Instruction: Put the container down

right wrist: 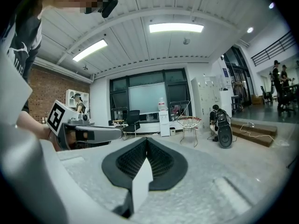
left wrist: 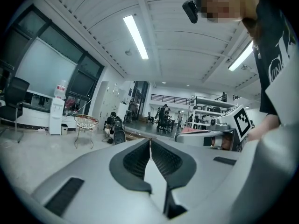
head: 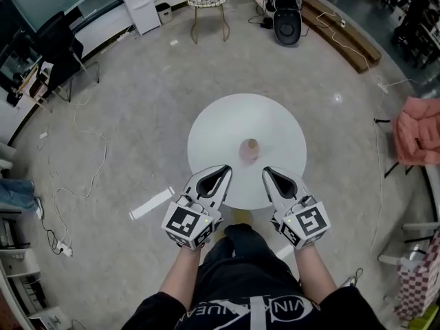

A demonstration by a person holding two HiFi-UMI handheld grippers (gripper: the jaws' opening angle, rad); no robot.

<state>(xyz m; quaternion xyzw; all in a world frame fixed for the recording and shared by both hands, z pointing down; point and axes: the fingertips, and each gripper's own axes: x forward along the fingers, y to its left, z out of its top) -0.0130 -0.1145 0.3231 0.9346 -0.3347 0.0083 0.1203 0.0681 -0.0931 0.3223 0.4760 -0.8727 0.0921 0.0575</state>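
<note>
A small pinkish-tan cylindrical container point(head: 251, 148) is seen standing upright on a round white table point(head: 227, 119), a little to the near side of the tabletop's middle. Nothing is touching it.

The left gripper point(head: 226, 169) is held over the near edge of the table, to the left of the container and apart from it. In the left gripper view its dark ribbed pads are pressed together along their whole length, and nothing is pinched between them point(left wrist: 150, 143). The right gripper point(head: 267, 171) is held beside it, to the right, also over the near edge and clear of the container. Its jaws are likewise closed flat against each other, with nothing caught in them point(right wrist: 146, 140). The container lies just beyond the two sets of tips, between them and somewhat nearer the right one.

Each gripper is visible in the other's view, with its square-marker cube turned towards the camera.

On the grey concrete floor point(head: 144, 122) a strip of white tape point(head: 151, 203) is laid to the near left of the table. A gold wire-frame basket stand point(head: 206, 0) and a black speaker point(head: 287, 23) are placed at the far side. A black office chair point(head: 58, 47) stands at the far left, and a pink cloth point(head: 418, 130) is draped at the right.
</note>
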